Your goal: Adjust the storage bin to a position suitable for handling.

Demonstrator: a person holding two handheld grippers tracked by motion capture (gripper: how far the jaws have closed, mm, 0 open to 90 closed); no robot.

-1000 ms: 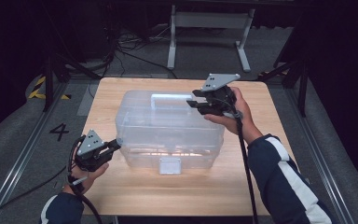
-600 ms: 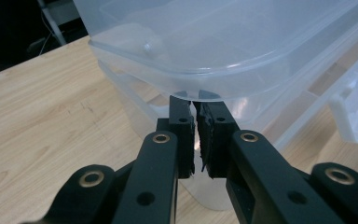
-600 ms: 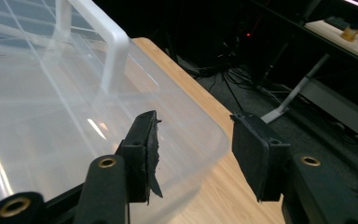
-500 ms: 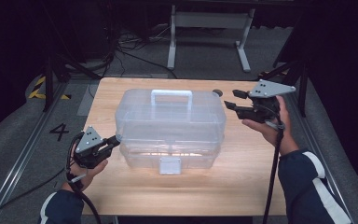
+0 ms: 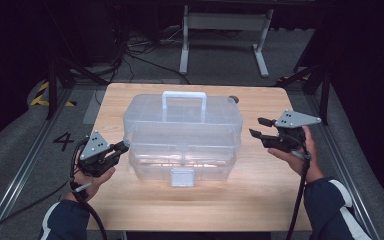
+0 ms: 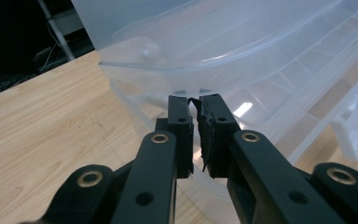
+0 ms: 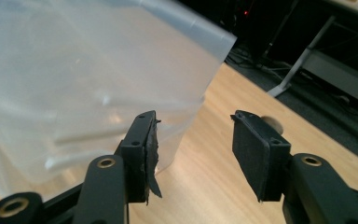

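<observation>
Two claws are at my clear plastic box [image 5: 182,132], which sits mid-tabletop [image 5: 260,200] with its lid down. My left claw [image 5: 121,147] is clenched at the box's left end; my right claw [image 5: 258,128] has just been opening, nothing inside, beside the right end. Lifting is left, I think. The left claw view shows its tips [image 6: 196,103] under the lid's rim [image 6: 168,63].

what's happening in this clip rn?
A person with a gripper in each hand is working on a clear plastic toolbox on the wooden table. The left gripper, jaws shut, sits at the box's left end by the lid seam. The right gripper, jaws apart and just opening, holds nothing and hangs off the right end.
</observation>
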